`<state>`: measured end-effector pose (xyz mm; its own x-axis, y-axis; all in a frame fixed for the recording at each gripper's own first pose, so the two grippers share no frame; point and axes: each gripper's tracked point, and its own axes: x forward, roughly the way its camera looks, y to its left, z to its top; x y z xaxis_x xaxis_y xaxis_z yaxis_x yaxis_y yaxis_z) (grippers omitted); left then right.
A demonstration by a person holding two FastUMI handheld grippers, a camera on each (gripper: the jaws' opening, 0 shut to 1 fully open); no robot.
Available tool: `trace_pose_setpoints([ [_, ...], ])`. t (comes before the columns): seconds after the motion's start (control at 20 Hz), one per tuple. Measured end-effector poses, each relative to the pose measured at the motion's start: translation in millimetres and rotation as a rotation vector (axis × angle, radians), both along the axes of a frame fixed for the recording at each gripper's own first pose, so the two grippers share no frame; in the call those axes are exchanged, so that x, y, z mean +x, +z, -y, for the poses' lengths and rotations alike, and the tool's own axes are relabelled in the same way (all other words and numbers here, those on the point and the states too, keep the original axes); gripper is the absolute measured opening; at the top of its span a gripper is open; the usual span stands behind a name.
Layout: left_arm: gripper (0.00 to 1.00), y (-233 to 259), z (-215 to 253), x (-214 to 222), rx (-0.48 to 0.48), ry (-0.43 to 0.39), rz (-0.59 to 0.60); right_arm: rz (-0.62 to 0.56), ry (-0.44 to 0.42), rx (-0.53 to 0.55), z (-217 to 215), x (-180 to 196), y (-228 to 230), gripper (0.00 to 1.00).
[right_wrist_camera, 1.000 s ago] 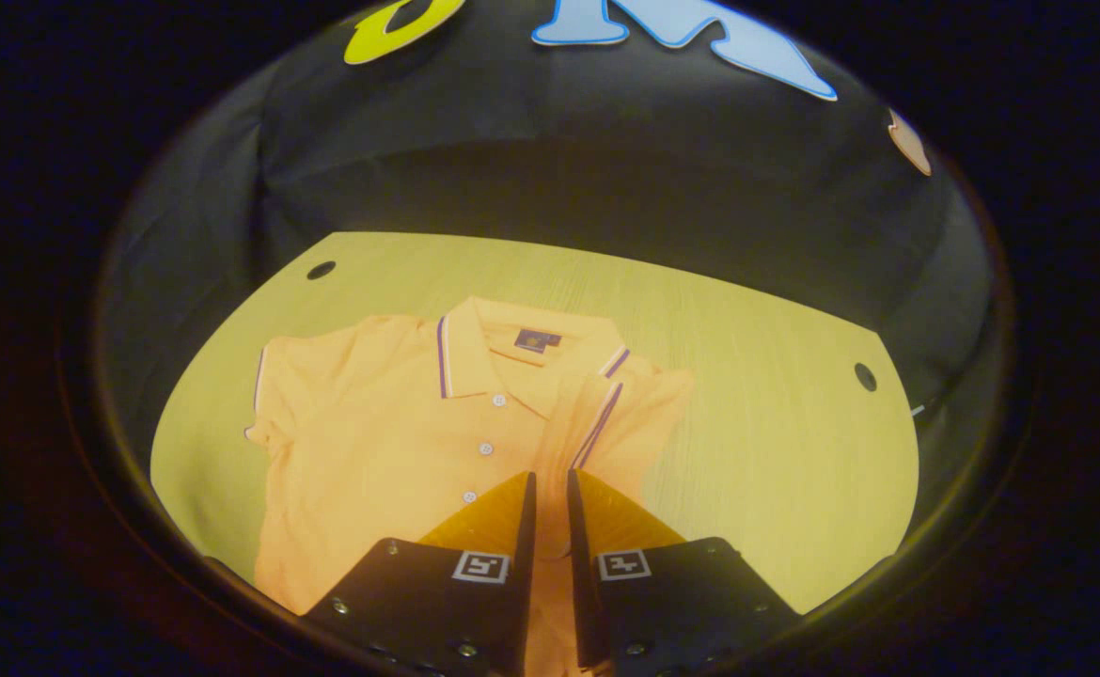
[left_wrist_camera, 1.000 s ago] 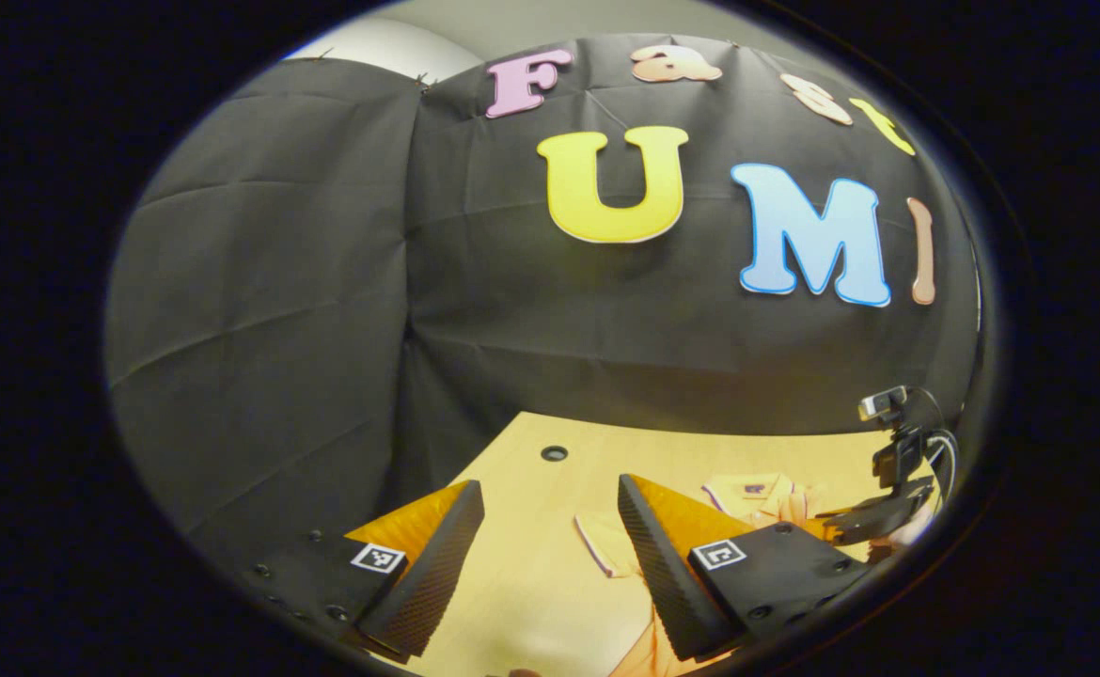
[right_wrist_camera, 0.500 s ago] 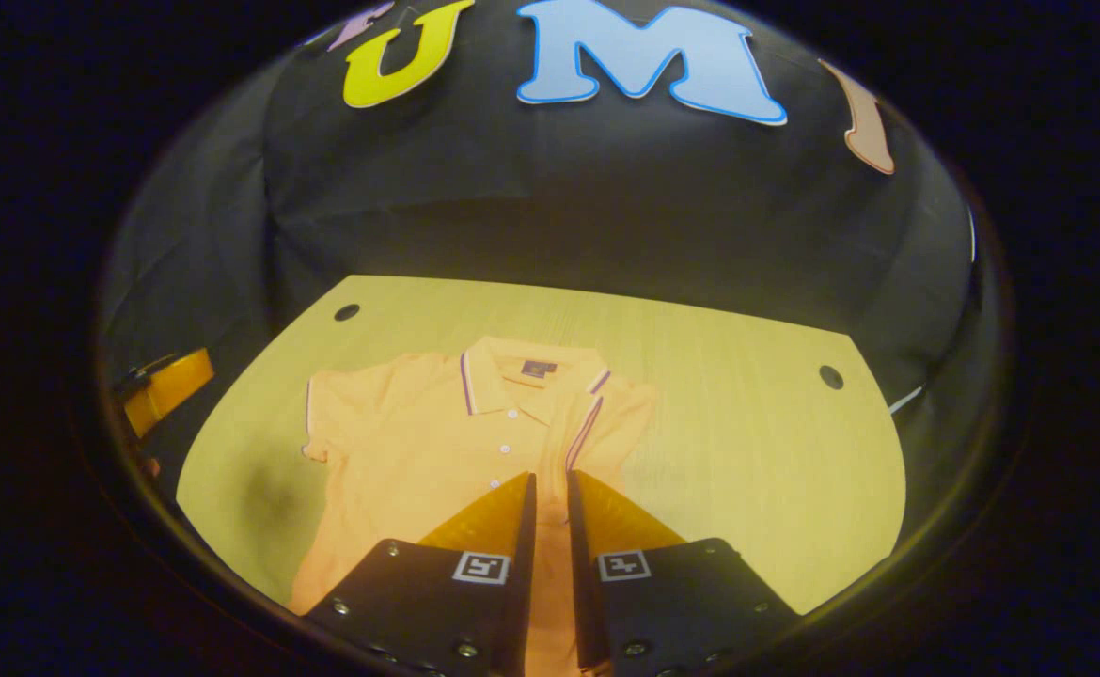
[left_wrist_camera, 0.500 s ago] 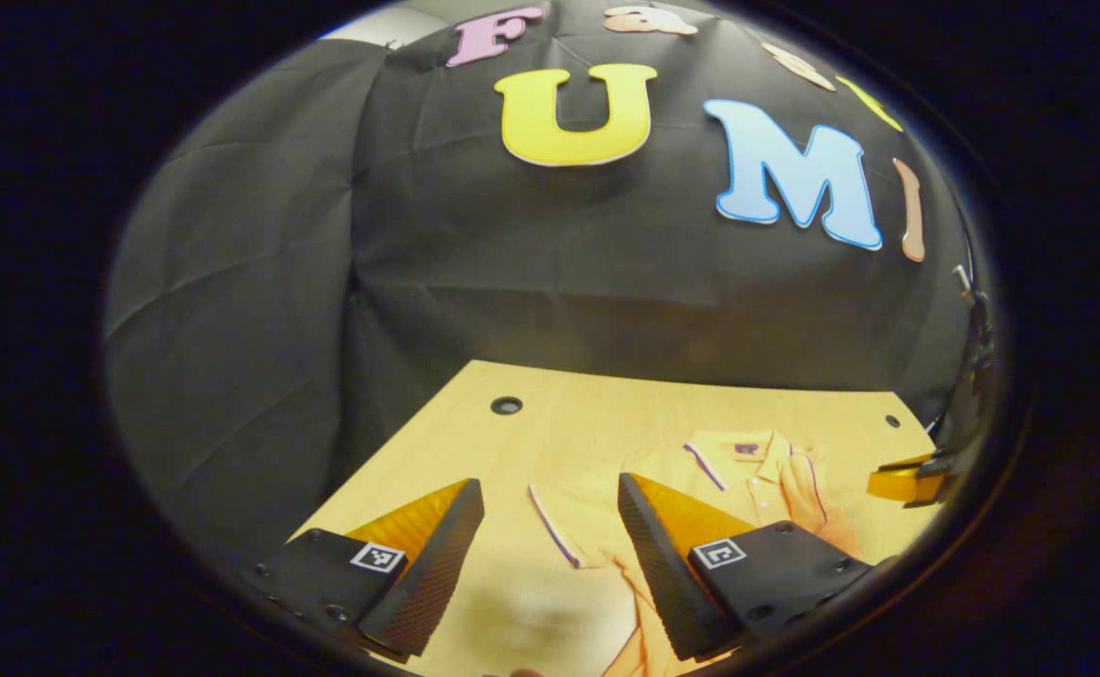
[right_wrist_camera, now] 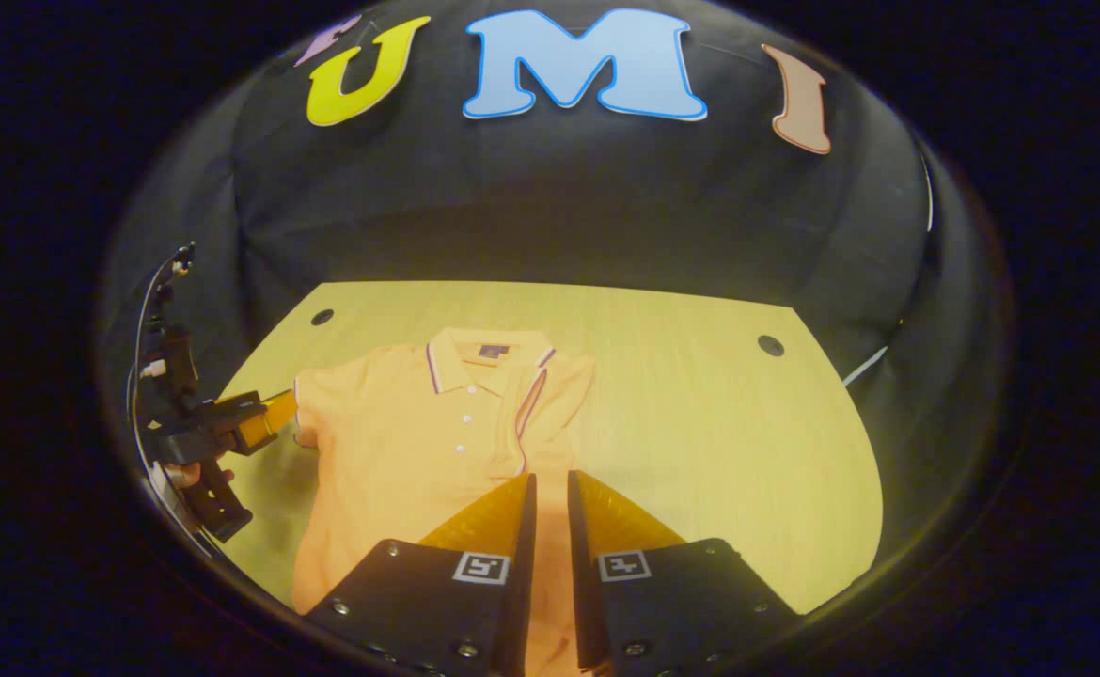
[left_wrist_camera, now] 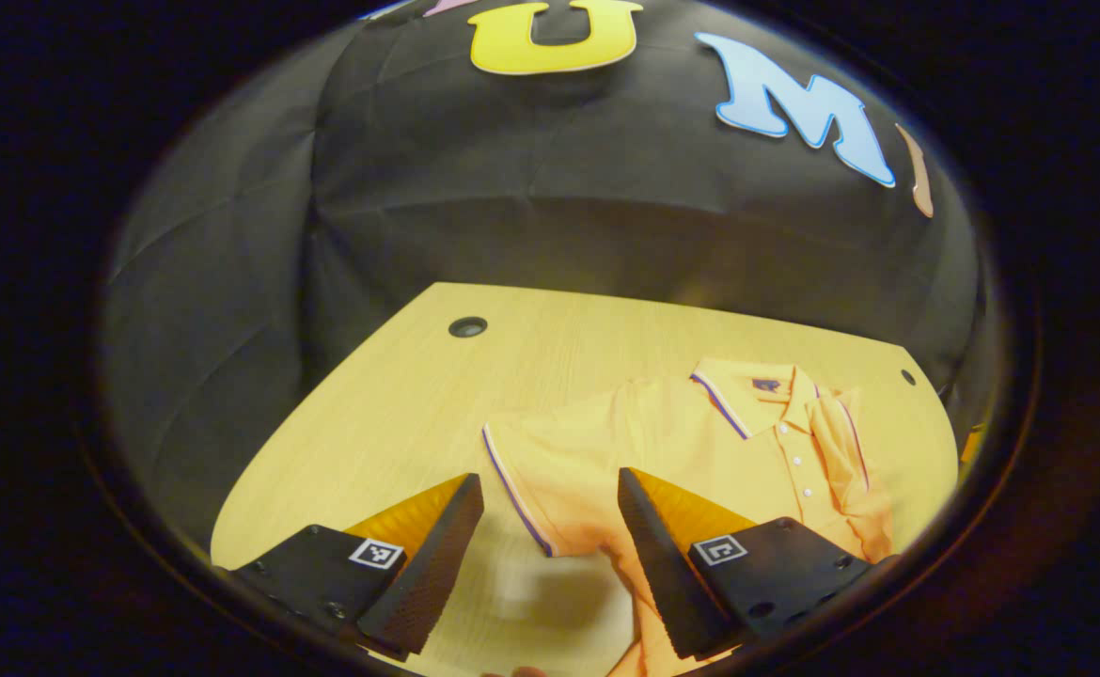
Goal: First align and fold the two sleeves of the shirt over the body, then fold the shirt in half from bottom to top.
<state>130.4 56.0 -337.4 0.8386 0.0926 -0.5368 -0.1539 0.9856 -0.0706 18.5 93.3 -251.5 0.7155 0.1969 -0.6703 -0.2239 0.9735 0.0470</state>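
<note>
The main risk here is a crooked second sleeve fold: the left hand-held gripper (left_wrist_camera: 550,527) hangs with its fingers wide apart just above the left sleeve (left_wrist_camera: 550,470), and if it bites only the striped cuff edge, or bites with the counter (left_wrist_camera: 400,404) under one finger, the thin cloth could slip free or drag the whole shirt (right_wrist_camera: 400,442) sideways and undo what is already laid. A grab that catches the body layer along with the sleeve would bunch the chest rather than turn the sleeve over it. The right hand-held gripper (right_wrist_camera: 550,527) shows its fingers drawn close with only a narrow gap; it sits low over the lower right part of the shirt, and I cannot tell whether any cloth is pinched between them, so a sudden lift there might pull the hem up. The shirt is an orange polo lying face up, collar toward the booth wall, roughly in the middle of the wooden counter. It has a buttoned placket, dark-and-light striping on collar and cuffs, and a small dark tag inside the neck. The right sleeve (right_wrist_camera: 550,404) already lies folded across the chest, its striped cuff running down beside the buttons, while the left sleeve is spread out flat, not yet folded.
</note>
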Motion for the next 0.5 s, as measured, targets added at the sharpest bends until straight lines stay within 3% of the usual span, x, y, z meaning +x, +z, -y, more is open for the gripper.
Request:
trace_pose_setpoints([
  [0.5, 0.98, -59.2, 5.0, -1.0, -0.073, 0.051, -0.130, -0.024, -0.055, -0.014, 24.7, -4.7, -3.2, 0.20],
])
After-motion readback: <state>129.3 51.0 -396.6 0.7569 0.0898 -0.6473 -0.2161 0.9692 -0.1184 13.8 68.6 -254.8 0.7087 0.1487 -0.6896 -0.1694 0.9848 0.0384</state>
